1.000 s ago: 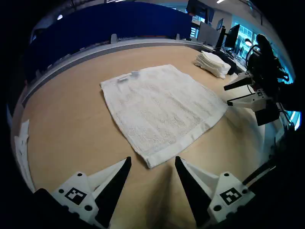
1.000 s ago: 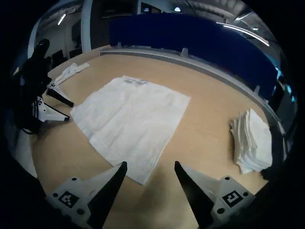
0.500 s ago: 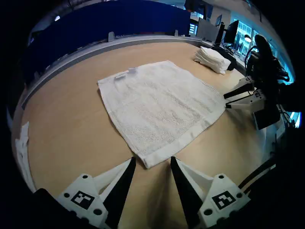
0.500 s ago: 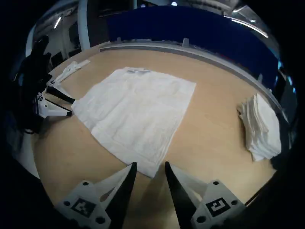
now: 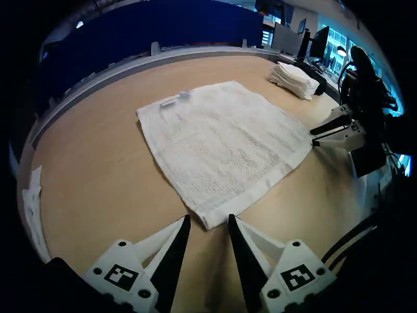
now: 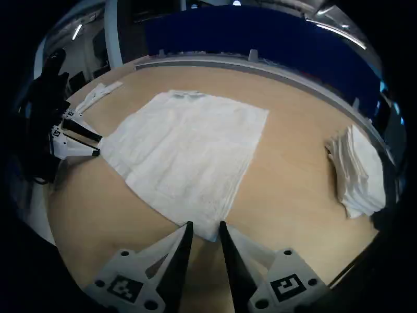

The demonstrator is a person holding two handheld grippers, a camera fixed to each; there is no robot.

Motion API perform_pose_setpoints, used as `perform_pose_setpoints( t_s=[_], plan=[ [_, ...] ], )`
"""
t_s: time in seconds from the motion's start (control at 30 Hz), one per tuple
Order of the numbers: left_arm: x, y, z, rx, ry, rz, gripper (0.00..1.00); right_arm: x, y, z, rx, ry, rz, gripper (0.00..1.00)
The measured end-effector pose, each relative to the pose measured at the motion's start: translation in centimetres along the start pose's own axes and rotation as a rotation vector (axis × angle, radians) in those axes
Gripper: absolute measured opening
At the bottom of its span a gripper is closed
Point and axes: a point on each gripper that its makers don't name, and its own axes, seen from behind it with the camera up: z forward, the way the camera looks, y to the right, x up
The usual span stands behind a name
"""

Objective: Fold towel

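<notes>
Towel (image 5: 224, 151): lay flat at middle of tabletop (image 5: 94, 172), one near corner inside each pair of jaws. Left gripper (image 5: 207, 225): not clenched, narrow gap. Right gripper (image 6: 205, 227): almost closed, grasp impossible to tell. Could slip out if pinched only at hem tip.

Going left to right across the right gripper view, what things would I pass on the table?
The left tongs → the spread-out towel → the stack of folded towels.

Held low and angled forward, the left gripper (image 5: 208, 225) has its jaws narrowly parted, the right gripper (image 6: 205, 228) almost together.
</notes>
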Motion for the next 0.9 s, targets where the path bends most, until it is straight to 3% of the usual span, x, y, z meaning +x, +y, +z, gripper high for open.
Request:
perform_pose_setpoints(
  t_s=[0.07,0.13,0.23,0.33,0.4,0.53,0.6,0.77,0.83,0.9],
  plan=[
    [0.0,0.0,0.0,0.002,0.000,0.001,0.52,0.0,0.0,0.0,0.000,0.002,-0.004,0.44],
    [0.0,0.0,0.0,0.004,0.001,0.002,0.52,0.0,-0.3,-0.1,0.011,0.001,-0.015,0.67],
    [0.0,0.0,0.0,0.005,0.001,0.002,0.52,-0.1,-0.6,-0.2,0.014,-0.002,-0.035,0.75],
    [0.0,0.0,0.0,0.004,0.001,-0.001,0.52,-0.1,-0.6,-0.4,0.007,-0.005,-0.053,0.65],
    [0.0,0.0,0.1,0.003,0.000,-0.001,0.52,-0.1,-0.4,-0.4,0.001,-0.005,-0.057,0.43],
    [0.0,0.1,0.1,0.002,-0.001,0.001,0.52,-0.1,-0.1,-0.5,-0.009,-0.006,-0.047,0.36],
    [0.0,0.1,0.1,0.002,-0.001,0.002,0.52,-0.1,0.0,-0.5,-0.015,-0.008,-0.039,0.21],
    [0.0,0.1,0.0,-0.001,-0.004,0.002,0.51,-0.1,0.4,-0.3,-0.028,-0.013,-0.030,0.17],
    [-0.1,0.3,-0.1,-0.007,-0.010,0.003,0.39,0.0,0.4,-0.3,-0.028,-0.015,-0.034,0.16],
    [-0.3,0.4,-0.2,-0.010,-0.016,0.003,0.34,0.1,0.4,-0.3,-0.028,-0.015,-0.038,0.16]
  ],
)
